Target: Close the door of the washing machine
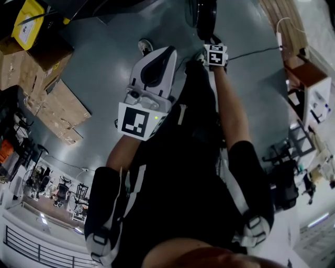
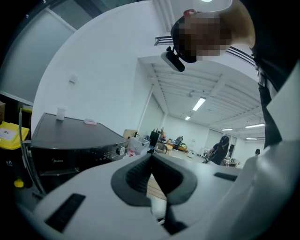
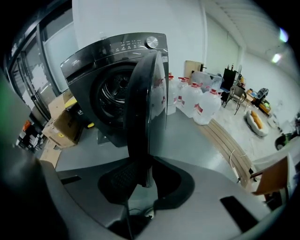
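Observation:
The dark washing machine stands with its drum exposed. Its round door is swung out and shows edge-on in the right gripper view. My right gripper is shut on the door's lower rim, which sits between the black pads. In the head view the right gripper reaches forward to the door's dark edge. My left gripper hangs beside it, away from the door. In the left gripper view its jaws meet with nothing between them, and the washing machine is off to the left.
Cardboard boxes are stacked left of the machine, with a yellow item on top. Several water jugs stand to the machine's right. Wooden planks lie on the grey floor. A cable runs across the floor.

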A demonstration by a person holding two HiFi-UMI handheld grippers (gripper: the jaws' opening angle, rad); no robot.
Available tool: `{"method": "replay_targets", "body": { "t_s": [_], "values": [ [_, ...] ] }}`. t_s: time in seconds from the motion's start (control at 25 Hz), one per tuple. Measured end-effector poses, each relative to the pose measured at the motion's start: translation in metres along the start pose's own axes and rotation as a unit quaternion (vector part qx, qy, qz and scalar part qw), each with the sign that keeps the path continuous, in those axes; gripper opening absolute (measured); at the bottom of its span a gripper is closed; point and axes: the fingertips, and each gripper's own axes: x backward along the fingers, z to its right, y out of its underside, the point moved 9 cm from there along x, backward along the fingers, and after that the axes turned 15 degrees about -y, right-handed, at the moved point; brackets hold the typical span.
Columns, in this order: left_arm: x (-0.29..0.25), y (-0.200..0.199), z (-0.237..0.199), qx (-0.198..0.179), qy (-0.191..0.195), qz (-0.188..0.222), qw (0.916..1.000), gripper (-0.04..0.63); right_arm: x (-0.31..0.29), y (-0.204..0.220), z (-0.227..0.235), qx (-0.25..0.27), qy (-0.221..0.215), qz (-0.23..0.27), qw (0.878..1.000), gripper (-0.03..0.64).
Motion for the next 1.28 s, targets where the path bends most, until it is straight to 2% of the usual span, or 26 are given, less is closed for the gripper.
{"method": "replay_targets", "body": {
  "t_s": [0.32,0.48,0.96,1.28],
  "values": [
    [0.009,-0.01,-0.041,0.008,-0.002,0.003,1.0,0.006,-0.023,-0.004,-0.038,-0.026,-0.004,0.006,1.0,0.077],
    [0.011,-0.014,-0.061,0.014,-0.007,0.005,0.9999,0.005,-0.028,-0.008,-0.045,-0.025,0.027,0.008,0.999,0.078],
    [0.021,-0.026,-0.12,0.03,-0.02,0.005,0.9993,0.006,-0.057,-0.023,-0.091,-0.05,0.006,0.028,0.998,0.087],
    [0.023,-0.036,-0.148,0.027,-0.023,0.007,0.9993,0.006,-0.072,-0.038,-0.12,-0.075,0.017,0.034,0.996,0.094]
  ]
}}
